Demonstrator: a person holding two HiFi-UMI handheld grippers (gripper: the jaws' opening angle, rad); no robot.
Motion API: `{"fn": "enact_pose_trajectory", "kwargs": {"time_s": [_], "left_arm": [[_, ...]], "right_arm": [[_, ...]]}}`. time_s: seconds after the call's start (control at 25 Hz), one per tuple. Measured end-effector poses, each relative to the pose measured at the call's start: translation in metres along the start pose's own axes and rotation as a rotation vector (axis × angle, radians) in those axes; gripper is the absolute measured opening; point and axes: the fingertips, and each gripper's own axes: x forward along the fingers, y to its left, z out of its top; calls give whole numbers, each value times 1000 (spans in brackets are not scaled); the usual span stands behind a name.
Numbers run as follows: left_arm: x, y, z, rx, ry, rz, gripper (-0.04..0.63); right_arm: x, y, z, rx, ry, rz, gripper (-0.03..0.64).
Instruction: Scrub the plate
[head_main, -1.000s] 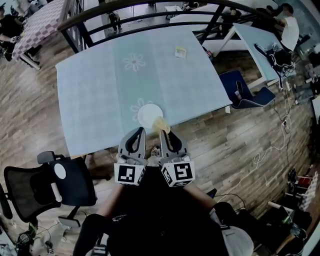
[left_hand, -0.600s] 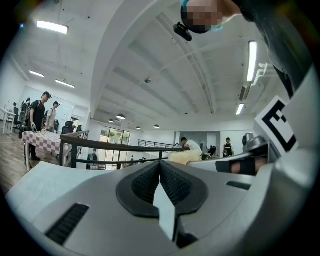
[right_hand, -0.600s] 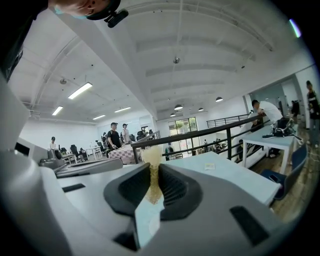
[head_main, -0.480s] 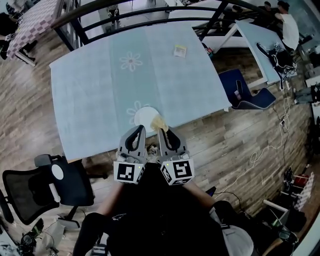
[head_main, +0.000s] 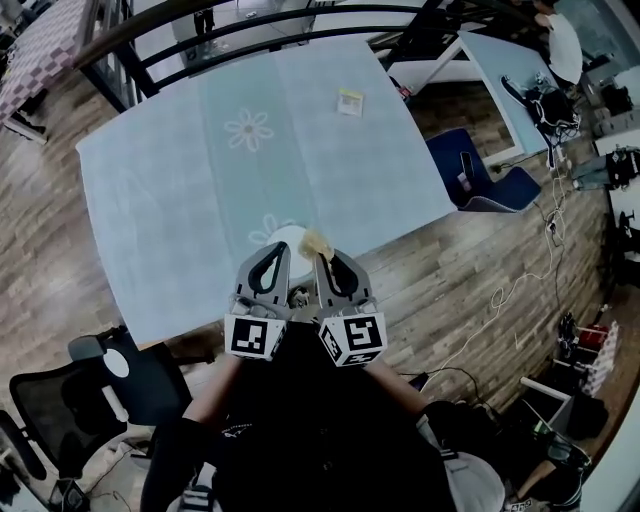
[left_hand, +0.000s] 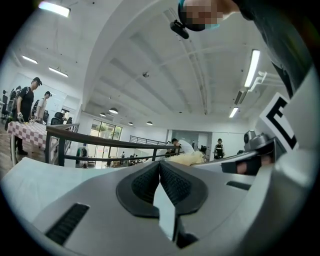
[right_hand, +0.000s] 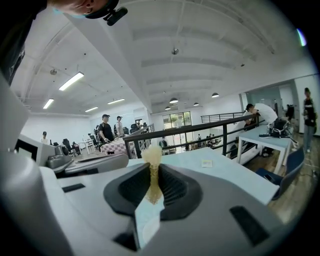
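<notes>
Sponge (right_hand: 152, 151) in right gripper (right_hand: 152, 167), left gripper (left_hand: 160, 167) closed

Sponge (head_main: 317, 241) farther forward along plate (head_main: 284, 234)

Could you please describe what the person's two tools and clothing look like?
The left tool and the right tool look alike: light grey moulded bodies that taper to two jaws, lined with black ribbed pads. Each has a white cube with black square markers at its rear. No cables show on them. The person wears dark clothing.
</notes>
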Motion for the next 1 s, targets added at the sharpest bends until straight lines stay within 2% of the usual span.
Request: {"fn": "enact_pose_trajectory", "kwargs": {"time_s": [0.32, 0.52, 0.8, 1.0], "left_arm": [[14, 21, -22, 10, 59, -66, 14], [17, 32, -33, -6, 92, -67, 14], [27, 42, -52, 11, 140, -81, 14], [28, 51, -54, 11, 142, -44, 14]], "right_arm": [[33, -10, -18, 38, 56, -45, 52], [51, -20, -41, 122, 136, -76, 53], [79, -37, -92, 135, 267, -102, 52], [97, -42, -136, 141, 375, -83, 53]]}}
